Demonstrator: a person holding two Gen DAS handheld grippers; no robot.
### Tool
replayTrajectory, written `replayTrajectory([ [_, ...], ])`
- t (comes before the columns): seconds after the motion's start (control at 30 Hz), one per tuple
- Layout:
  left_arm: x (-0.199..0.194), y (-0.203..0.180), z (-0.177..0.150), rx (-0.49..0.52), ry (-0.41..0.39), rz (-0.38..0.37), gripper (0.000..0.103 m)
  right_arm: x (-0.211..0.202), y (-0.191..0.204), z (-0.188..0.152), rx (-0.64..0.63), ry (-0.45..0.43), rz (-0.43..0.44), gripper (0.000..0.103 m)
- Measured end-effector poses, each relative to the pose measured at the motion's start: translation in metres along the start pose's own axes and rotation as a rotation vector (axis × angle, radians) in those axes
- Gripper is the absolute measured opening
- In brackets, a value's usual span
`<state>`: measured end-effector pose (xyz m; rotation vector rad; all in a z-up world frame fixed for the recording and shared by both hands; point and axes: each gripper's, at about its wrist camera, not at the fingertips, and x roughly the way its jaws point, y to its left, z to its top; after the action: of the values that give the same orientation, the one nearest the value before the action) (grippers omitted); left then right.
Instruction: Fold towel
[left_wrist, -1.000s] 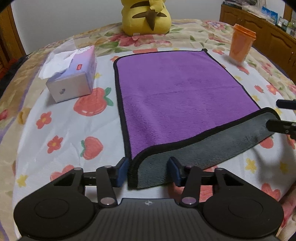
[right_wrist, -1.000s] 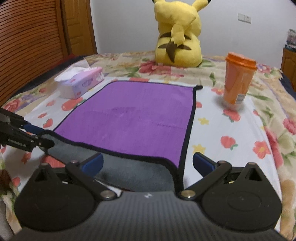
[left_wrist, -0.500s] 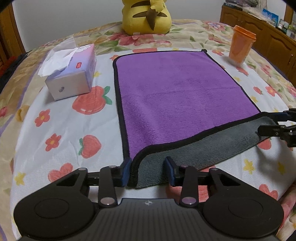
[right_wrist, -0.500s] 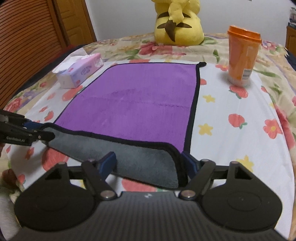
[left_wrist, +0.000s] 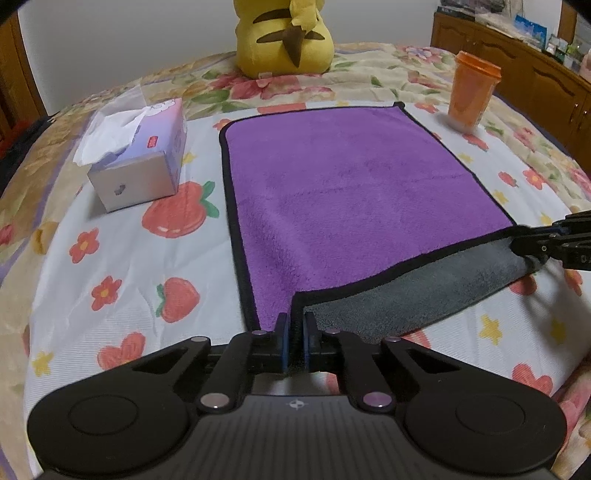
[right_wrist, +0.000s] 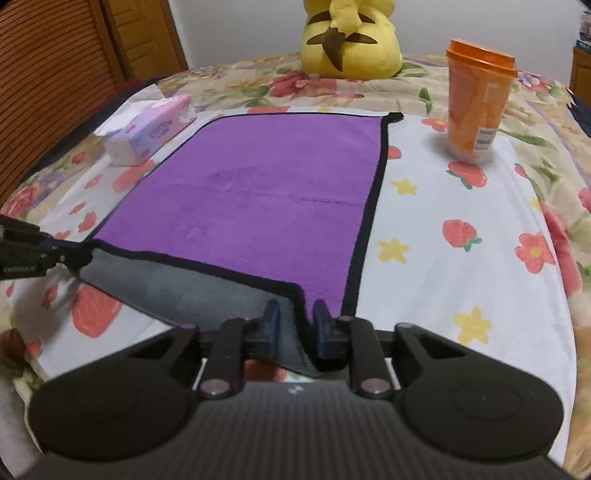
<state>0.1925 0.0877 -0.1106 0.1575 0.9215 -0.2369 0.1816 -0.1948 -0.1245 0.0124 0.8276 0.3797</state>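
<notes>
A purple towel (left_wrist: 351, 192) with black trim and a grey underside lies flat on the flowered bedspread; it also shows in the right wrist view (right_wrist: 258, 192). Its near edge is turned over, showing a grey strip (left_wrist: 424, 291). My left gripper (left_wrist: 294, 332) is shut on the towel's near left corner. My right gripper (right_wrist: 295, 325) is closed around the near right corner, the jaws pinching the grey fold. Each gripper shows at the edge of the other's view: the right gripper (left_wrist: 554, 243) and the left gripper (right_wrist: 33, 251).
A tissue box (left_wrist: 136, 162) stands left of the towel. An orange lidded cup (left_wrist: 471, 96) stands to the right beyond the far corner. A yellow plush toy (left_wrist: 284, 33) sits behind the towel. A wooden cabinet (left_wrist: 535, 66) is at far right.
Both grippers have closed from open onto the towel's near corners. The turned-over grey edge is now pinched at both ends and drawn tauter.
</notes>
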Motion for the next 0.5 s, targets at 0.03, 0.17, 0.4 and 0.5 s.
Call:
replayTrajectory([
  [0.03,-0.002,0.000,0.001,-0.001,-0.008,-0.002,0.010,0.000,0.001,0.000,-0.007,-0.002,0.001,0.009],
  [0.17,-0.011,-0.003,0.004,-0.002,-0.051,-0.012,0.010,-0.004,0.000,0.002,-0.017,-0.025,0.006,0.006],
  [0.4,-0.025,-0.006,0.011,-0.004,-0.115,-0.018,0.009,-0.013,-0.001,0.008,-0.016,-0.081,0.004,0.006],
  [0.5,-0.030,-0.006,0.013,-0.008,-0.150,0.008,0.009,-0.018,-0.003,0.011,-0.010,-0.107,0.003,0.006],
])
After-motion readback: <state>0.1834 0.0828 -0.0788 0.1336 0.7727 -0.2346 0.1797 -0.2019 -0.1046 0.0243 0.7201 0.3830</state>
